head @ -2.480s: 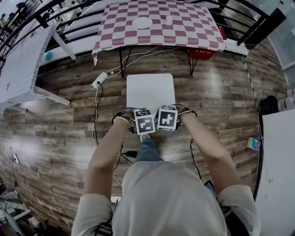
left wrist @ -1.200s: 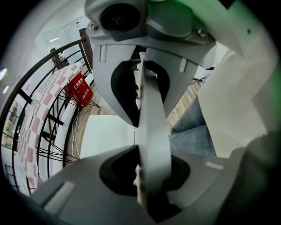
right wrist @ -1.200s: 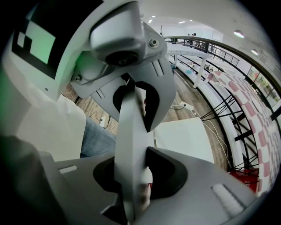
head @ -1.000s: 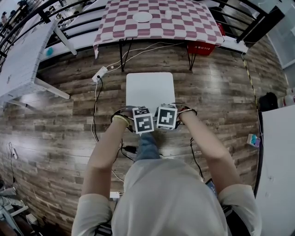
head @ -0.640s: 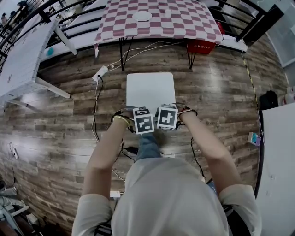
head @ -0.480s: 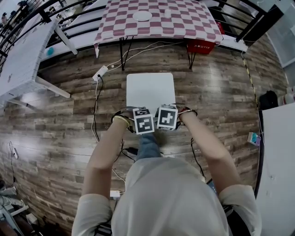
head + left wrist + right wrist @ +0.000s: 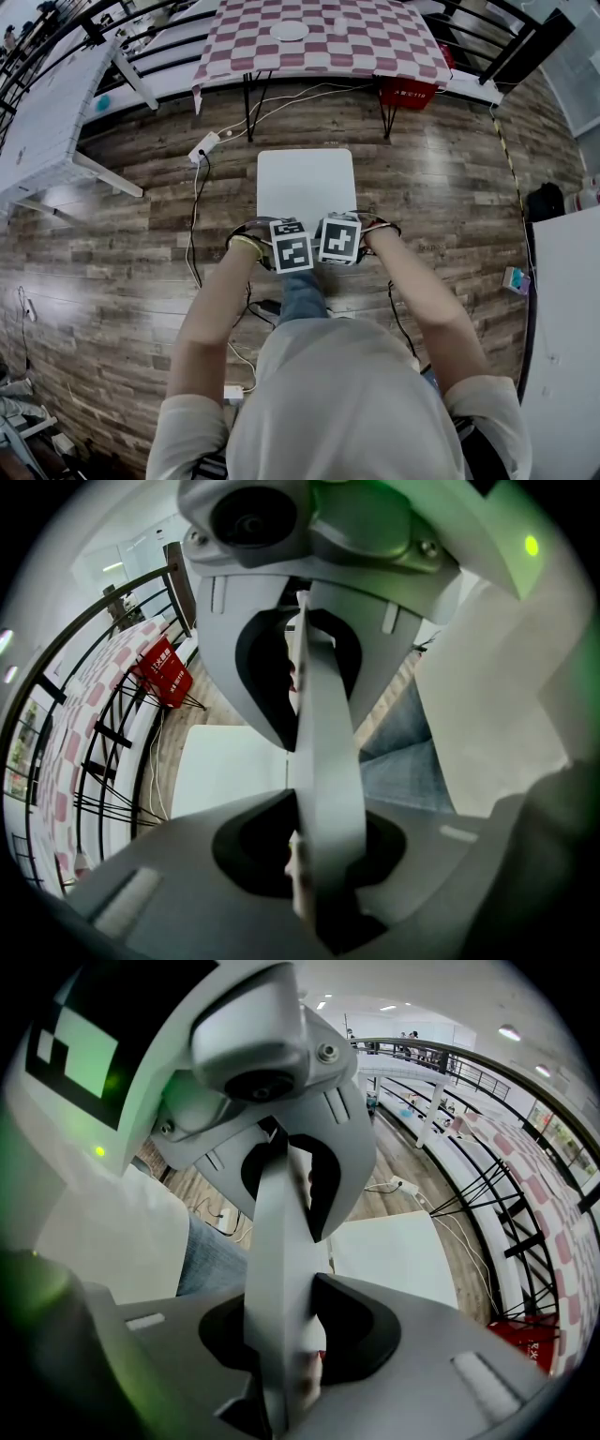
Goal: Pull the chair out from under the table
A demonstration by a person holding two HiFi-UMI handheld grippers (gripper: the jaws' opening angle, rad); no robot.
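Note:
The white chair [image 7: 307,185] stands on the wood floor, out from the checkered table [image 7: 323,42], with open floor between them. Its thin backrest top is under my two grippers, close in front of the person's knees. My left gripper [image 7: 292,249] and right gripper [image 7: 340,238] sit side by side, pointing steeply down. In the left gripper view the backrest edge [image 7: 323,752] runs between the jaws, which are shut on it, with the seat [image 7: 230,766] beyond. The right gripper view shows the same: jaws shut on the backrest edge [image 7: 277,1241], seat [image 7: 389,1251] behind.
A power strip [image 7: 203,148] and cables lie on the floor left of the chair. A red box [image 7: 405,94] sits under the checkered table, which carries a plate [image 7: 289,31]. White tables stand at the left [image 7: 47,122] and right [image 7: 562,328]. Black railings run behind.
The chair and both grippers have drawn slightly further from the checkered table, which sits higher in the head view now. Both grips on the backrest are unchanged.

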